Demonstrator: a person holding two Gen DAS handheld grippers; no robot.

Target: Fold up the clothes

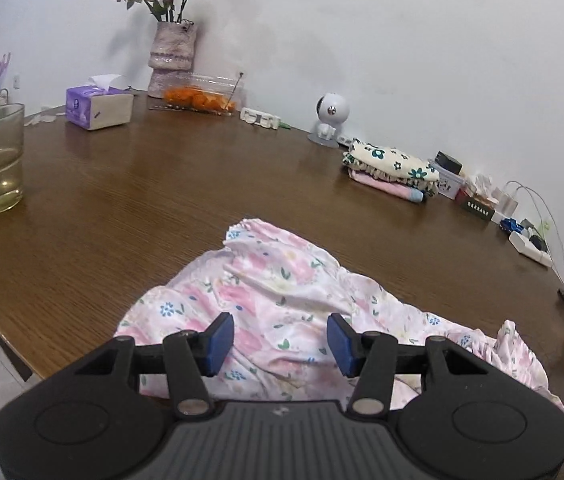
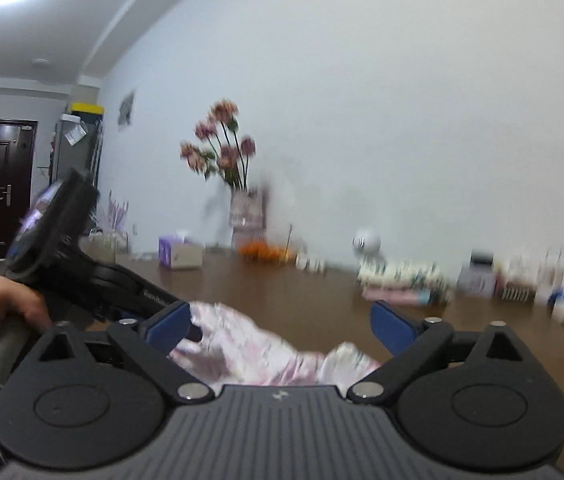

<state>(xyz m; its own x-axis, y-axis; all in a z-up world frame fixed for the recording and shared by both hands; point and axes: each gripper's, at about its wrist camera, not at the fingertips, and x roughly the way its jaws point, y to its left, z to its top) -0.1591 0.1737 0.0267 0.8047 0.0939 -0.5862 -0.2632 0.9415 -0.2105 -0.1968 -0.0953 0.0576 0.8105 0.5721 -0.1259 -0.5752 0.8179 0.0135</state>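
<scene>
Brown wooden table [image 1: 122, 208] under a white wall, crumpled pink floral garment [image 1: 274, 304] beneath both tongs' spread jaws.

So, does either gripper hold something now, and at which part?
Nothing is held. The left gripper hovers over the pink floral garment with jaws open; the right gripper also has open jaws with nothing between them.
</scene>
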